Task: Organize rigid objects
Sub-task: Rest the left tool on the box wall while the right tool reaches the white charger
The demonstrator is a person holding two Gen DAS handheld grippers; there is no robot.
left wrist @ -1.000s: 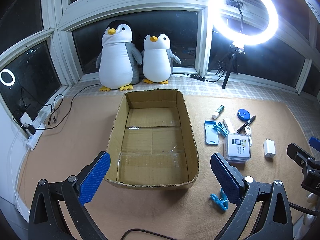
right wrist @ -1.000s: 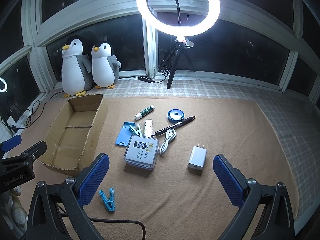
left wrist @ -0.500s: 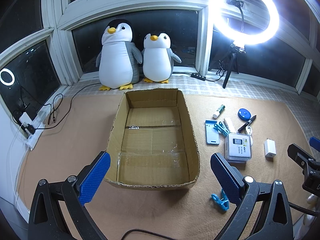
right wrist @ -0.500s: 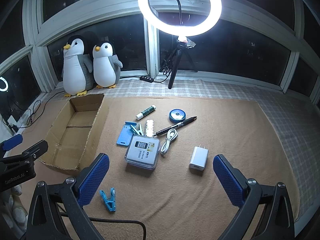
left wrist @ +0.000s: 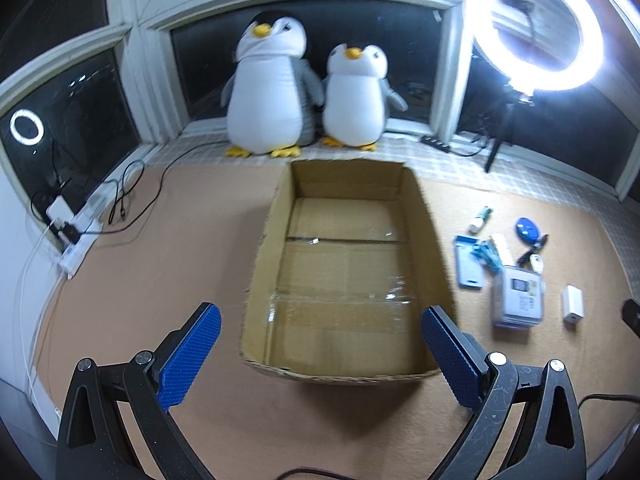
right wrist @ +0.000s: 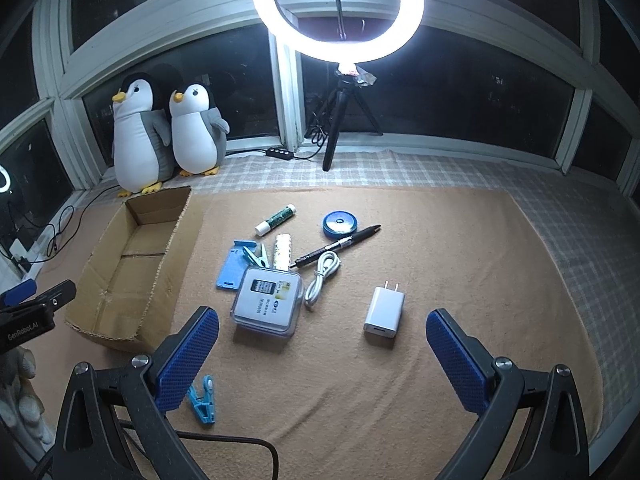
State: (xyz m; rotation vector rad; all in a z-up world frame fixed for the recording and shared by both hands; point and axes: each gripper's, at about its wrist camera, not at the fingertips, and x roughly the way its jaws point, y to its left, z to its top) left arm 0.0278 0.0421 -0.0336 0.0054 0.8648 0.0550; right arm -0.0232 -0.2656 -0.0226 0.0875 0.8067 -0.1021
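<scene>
We hold both grippers, left and right, jaws spread wide, nothing clamped. We list: box, bare inside; charger, case, pen beside it.

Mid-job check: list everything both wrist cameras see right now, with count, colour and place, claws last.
cardboard box: 1, brown, left on the mat, holds nothing
clear case: 1, transparent, mat centre
charger: 1, white, right of the case
cable: 1, white, coiled between case and charger
pen: 1, black, behind the cable
round disc: 1, blue, at the pen's tip end
glue stick: 1, green and white, far centre
flat holder: 1, light blue, beside the box
clips: 2, light blue, one near, one on the holder
penguin plushes: 2, white and grey, window ledge
ring light: 1, lit, on a tripod
left claw: open
right claw: open
</scene>
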